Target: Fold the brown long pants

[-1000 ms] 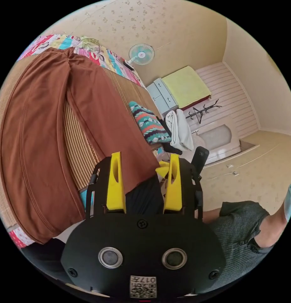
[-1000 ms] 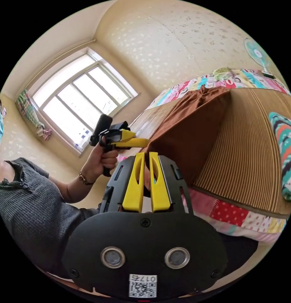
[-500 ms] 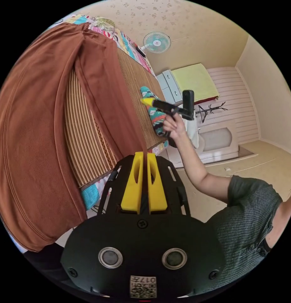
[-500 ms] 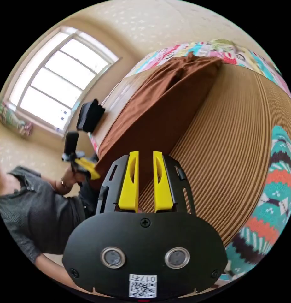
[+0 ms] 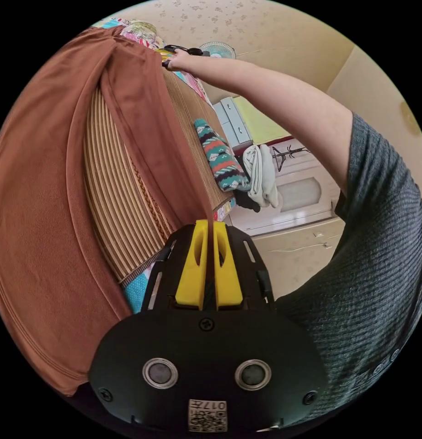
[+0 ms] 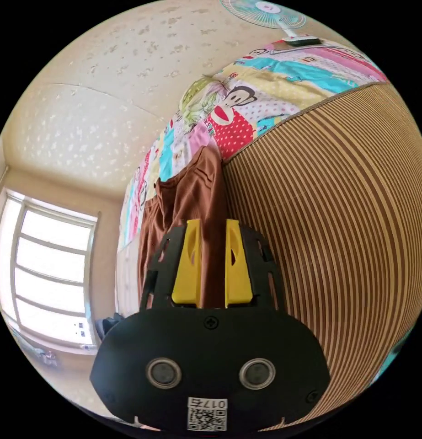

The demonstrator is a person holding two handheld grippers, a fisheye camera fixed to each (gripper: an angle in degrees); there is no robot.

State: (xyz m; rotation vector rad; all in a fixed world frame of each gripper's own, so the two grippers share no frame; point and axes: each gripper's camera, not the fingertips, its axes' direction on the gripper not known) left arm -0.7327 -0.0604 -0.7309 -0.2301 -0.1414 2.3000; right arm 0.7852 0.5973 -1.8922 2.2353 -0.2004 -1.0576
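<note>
Striped mat point(image 6: 339, 238) bare beside the brown pants point(image 5: 41, 219), free to pass. Obstacles: patterned folded cloth point(image 5: 218, 156) at the mat's edge, person's outstretched arm point(image 5: 265, 91) above it.

Cream wallpaper point(image 6: 105, 91) with a faint flower print covers the walls. A bright window point(image 6: 46, 274) sits at nine o'clock in the right gripper view, a wall fan point(image 6: 265, 11) at twelve. A striped mat point(image 6: 339, 219) and patchwork sheet point(image 6: 265, 87) cover the bed. A white cabinet point(image 5: 236, 123) stands beyond.
</note>
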